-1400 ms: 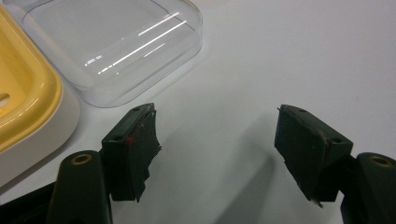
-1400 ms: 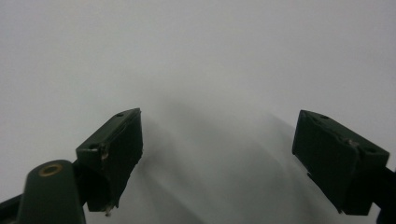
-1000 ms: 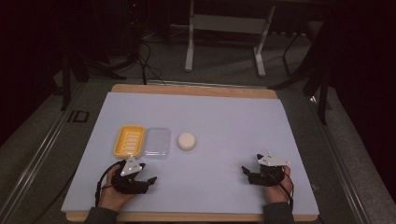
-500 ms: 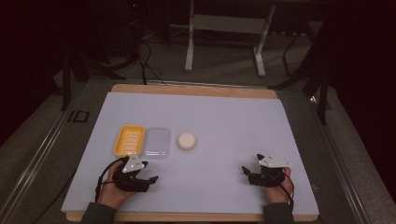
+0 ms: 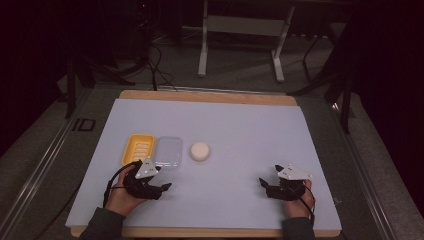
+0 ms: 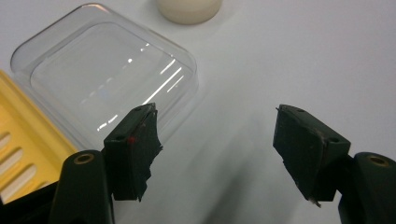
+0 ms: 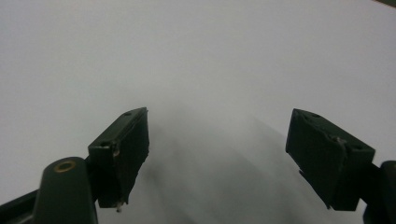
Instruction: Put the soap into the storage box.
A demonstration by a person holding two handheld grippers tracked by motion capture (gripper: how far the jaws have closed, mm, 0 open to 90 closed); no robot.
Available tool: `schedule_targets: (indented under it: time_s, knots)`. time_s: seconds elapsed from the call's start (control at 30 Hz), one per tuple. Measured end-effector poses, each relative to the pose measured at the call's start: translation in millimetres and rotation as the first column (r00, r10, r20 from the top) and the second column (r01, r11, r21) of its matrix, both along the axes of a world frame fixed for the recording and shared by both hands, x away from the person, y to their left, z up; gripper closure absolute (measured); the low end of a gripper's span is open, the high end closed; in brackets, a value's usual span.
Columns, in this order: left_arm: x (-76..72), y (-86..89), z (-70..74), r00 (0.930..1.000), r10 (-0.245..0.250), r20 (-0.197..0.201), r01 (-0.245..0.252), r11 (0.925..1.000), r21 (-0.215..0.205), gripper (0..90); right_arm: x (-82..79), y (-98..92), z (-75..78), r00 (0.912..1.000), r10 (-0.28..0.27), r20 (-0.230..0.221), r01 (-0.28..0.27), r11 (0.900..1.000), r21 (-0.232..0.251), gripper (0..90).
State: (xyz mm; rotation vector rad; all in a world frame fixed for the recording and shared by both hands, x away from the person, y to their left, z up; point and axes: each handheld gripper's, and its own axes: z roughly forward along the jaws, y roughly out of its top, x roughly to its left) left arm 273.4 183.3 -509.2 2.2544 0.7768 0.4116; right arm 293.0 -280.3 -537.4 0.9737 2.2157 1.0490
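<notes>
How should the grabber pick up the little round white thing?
Grip the round white piece across its curved sides, coming straight down from above. It sits flat and low on the white mat, apart from the clear lid, so both sides are free. The open left gripper is the nearer one.
</notes>
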Motion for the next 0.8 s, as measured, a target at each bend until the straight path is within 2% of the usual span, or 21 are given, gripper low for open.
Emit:
schedule_targets:
  time_s: [0.2, 0.33, 0.47, 0.8]
  knots:
    - [5.2, -3.2, 4.9, 0.9999, -0.014, 0.004, 0.014, 0.9998, 0.016, 31.3, 0.1, 0.0, 0.0, 1.0, 0.001, -0.001, -0.001, 1.0, 0.0, 21.1]
    - [8.9, -5.1, 8.4, 0.9995, -0.032, -0.007, 0.032, 0.9995, 0.0, 31.4, 0.2, -0.2, 0.0, 1.0, 0.002, -0.002, -0.002, 1.0, 0.002, 21.1]
    - [13.0, -9.5, 12.7, 0.9988, -0.048, -0.001, 0.048, 0.9986, 0.023, 31.4, 0.1, -0.6, 0.2, 1.0, 0.001, -0.002, -0.001, 1.0, 0.005, 21.1]
    - [22.6, -17.9, 18.2, 0.9977, -0.068, 0.008, 0.067, 0.9968, 0.043, 31.2, 0.1, -0.7, 0.2, 1.0, 0.003, -0.002, -0.003, 1.0, 0.006, 21.1]
